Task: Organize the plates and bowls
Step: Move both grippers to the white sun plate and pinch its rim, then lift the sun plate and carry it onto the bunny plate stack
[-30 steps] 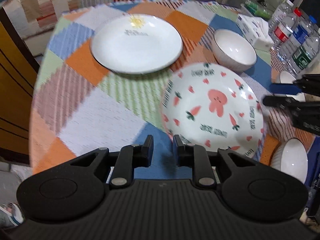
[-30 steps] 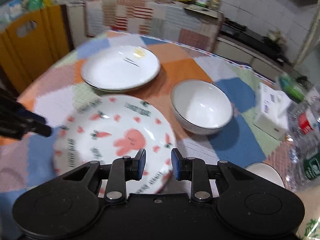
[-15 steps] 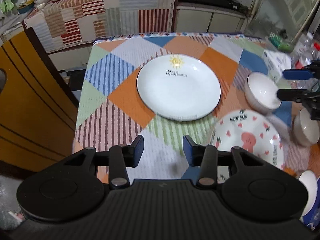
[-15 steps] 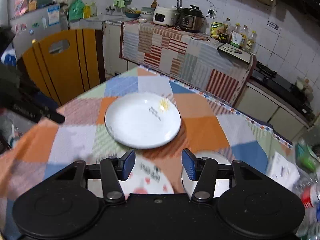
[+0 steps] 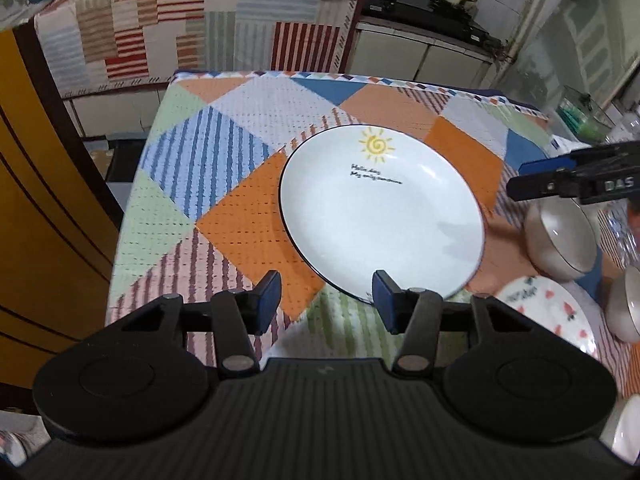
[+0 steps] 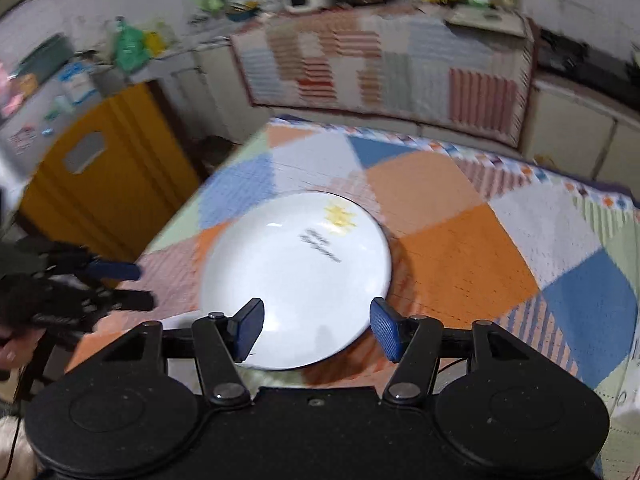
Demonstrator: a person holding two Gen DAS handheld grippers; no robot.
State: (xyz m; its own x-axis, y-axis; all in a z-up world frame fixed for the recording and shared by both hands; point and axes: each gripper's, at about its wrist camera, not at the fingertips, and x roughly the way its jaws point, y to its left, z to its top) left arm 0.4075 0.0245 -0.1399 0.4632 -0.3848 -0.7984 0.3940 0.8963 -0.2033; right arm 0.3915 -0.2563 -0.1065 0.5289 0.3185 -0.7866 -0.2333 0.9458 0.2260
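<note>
Left wrist: two plates [image 5: 380,216], two bowls [image 5: 560,240]

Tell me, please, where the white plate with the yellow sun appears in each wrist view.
Left wrist: the sun plate lies right of centre, beyond the open fingers.
Right wrist: the plate lies at centre, just left, blurred.
Shared landmark: the orange tablecloth diamond bordering the plate.
</note>
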